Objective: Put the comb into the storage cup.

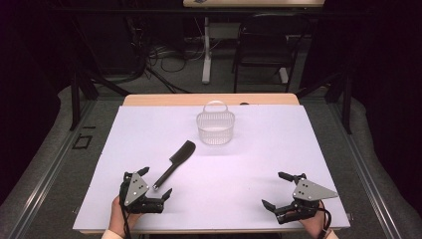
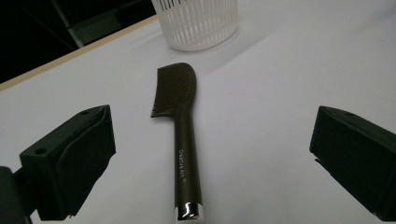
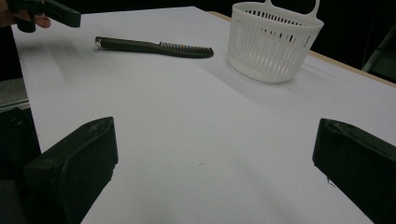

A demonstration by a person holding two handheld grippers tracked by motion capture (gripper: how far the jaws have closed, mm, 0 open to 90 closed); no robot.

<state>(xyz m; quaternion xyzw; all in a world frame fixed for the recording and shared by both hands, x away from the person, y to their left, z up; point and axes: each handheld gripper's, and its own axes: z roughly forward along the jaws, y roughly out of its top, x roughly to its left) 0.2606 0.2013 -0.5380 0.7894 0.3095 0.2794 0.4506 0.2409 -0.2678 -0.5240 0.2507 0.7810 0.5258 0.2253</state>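
Table covered with a white sheet (image 1: 249, 164); light wooden edge visible at the far side. Left gripper (image 1: 156, 183) sits at the near left of the sheet, jaws spread wide apart and holding nothing. Between them and just ahead lies a dark brown plastic comb with a long straight handle and a silver end cap (image 1: 175, 164). In the left gripper view the comb (image 2: 185, 135) lies flat on the sheet, cap end nearest the camera, toothed head pointing away toward the basket, teeth on the left side of the head; the cap end lies about level with the jaw tips, clear of both pads. Small pale lettering on the handle, too small to read. Right gripper (image 1: 274, 189) at the near right of the sheet, well apart from the comb, jaws likewise spread wide with bare sheet between them. Translucent white slotted plastic basket with a loop handle (image 1: 215, 127) stands upright near the far middle of the sheet, beyond the comb head and not touching it. In the right gripper view the basket (image 3: 273, 44) stands at the upper right, the comb (image 3: 154, 46) lies to its left, and the left gripper's jaw tip shows in the top left corner.
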